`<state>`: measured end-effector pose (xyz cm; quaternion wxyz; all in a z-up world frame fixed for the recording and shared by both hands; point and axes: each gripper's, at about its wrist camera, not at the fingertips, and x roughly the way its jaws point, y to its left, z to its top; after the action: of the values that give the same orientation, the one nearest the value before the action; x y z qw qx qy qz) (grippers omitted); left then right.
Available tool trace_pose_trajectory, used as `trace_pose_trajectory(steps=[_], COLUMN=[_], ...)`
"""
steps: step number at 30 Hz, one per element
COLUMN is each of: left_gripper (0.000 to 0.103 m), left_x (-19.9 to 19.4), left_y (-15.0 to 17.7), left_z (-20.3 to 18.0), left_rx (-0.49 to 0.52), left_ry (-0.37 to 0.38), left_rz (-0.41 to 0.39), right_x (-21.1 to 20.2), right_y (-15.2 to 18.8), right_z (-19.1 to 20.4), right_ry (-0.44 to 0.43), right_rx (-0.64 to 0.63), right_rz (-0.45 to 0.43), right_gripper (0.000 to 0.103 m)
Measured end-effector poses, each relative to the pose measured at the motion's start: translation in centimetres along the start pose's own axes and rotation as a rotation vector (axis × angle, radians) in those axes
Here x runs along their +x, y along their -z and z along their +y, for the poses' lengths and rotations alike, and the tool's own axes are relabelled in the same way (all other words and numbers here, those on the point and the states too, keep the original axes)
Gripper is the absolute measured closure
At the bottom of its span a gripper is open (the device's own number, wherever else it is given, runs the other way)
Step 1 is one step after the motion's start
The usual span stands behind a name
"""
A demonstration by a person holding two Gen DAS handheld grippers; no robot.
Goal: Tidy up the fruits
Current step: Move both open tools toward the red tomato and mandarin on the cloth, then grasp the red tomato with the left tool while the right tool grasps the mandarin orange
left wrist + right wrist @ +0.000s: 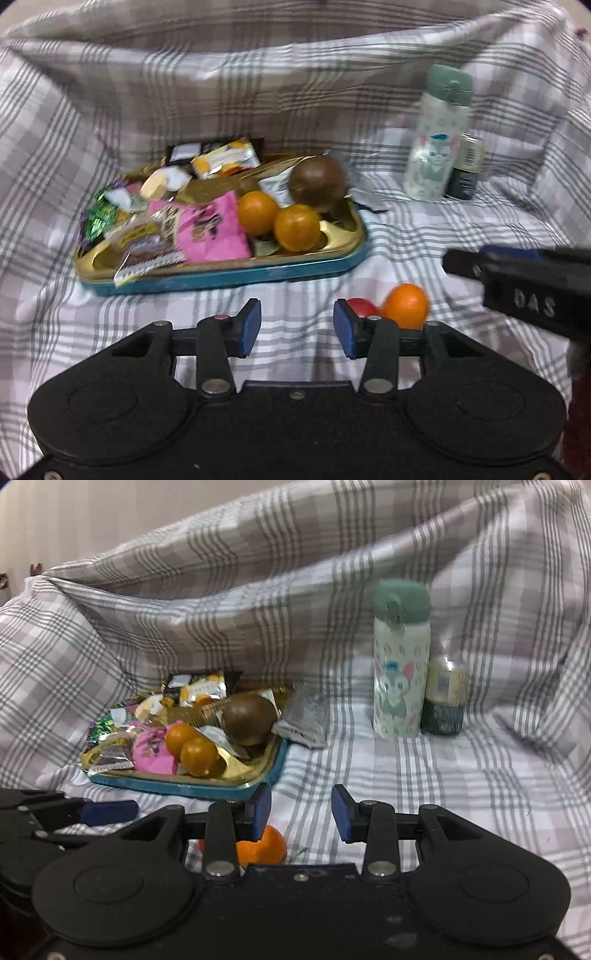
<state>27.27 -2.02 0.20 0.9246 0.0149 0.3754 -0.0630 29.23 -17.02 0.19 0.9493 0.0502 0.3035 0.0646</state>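
A gold tray with a teal rim (229, 275) holds two oranges (256, 212) (297, 227) and a brown round fruit (317, 181) at its right end. A loose orange (406, 304) and a small red fruit (364, 306) lie on the checked cloth in front of the tray. My left gripper (297, 321) is open with nothing between its blue pads, and the red fruit is just behind its right finger. My right gripper (301, 805) also stands with its pads apart and nothing between them. The loose orange (267, 845) sits under its left finger.
Snack packets (207, 229) fill the tray's left part. A pale bottle with a green cap (436, 136) and a dark jar (465, 170) stand at the back right. A grey wrapper (306, 720) lies beside the tray. Bunched checked cloth rises behind everything.
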Motion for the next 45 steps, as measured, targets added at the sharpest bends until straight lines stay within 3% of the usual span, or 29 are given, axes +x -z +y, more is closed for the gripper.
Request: trace_pose_trajectory(steps=[6, 11, 15, 18, 25, 30, 37, 45], left_gripper=[0.051, 0.051, 0.051, 0.051, 0.051, 0.051, 0.051, 0.051], left_x=[1.0, 1.0, 0.9, 0.8, 0.8, 0.8, 0.2, 1.8], left_y=[0.1, 0.2, 0.1, 0.0, 0.2, 0.2, 0.9, 1.1], left_z=[2.4, 3.2, 3.7, 3.5, 2.9, 2.4, -0.8, -2.5], left_rx=[-0.139, -0.171, -0.183, -0.17, -0.14, -0.113, 0.038, 0.069], left_ry=[0.021, -0.045, -0.047, -0.007, 0.003, 0.054, 0.111, 0.148], left_rz=[0.041, 0.015, 0.012, 0.015, 0.011, 0.003, -0.048, -0.006], right_x=[1.0, 1.3, 2.2, 3.1, 4.2, 3.8, 2.0, 0.9], right_y=[0.9, 1.1, 1.2, 1.3, 1.7, 1.7, 1.7, 1.1], right_z=[-0.1, 1.0, 1.7, 2.0, 2.6, 2.3, 1.4, -1.4], right_ry=[-0.052, -0.09, -0.085, -0.08, -0.084, -0.057, 0.004, 0.071], right_rx=[0.025, 0.005, -0.008, -0.005, -0.015, -0.031, -0.064, 0.001], right_rz=[0.041, 0.036, 0.057, 0.088, 0.137, 0.124, 0.085, 0.078], right_gripper=[0.064, 0.064, 0.064, 0.064, 0.058, 0.061, 0.061, 0.061])
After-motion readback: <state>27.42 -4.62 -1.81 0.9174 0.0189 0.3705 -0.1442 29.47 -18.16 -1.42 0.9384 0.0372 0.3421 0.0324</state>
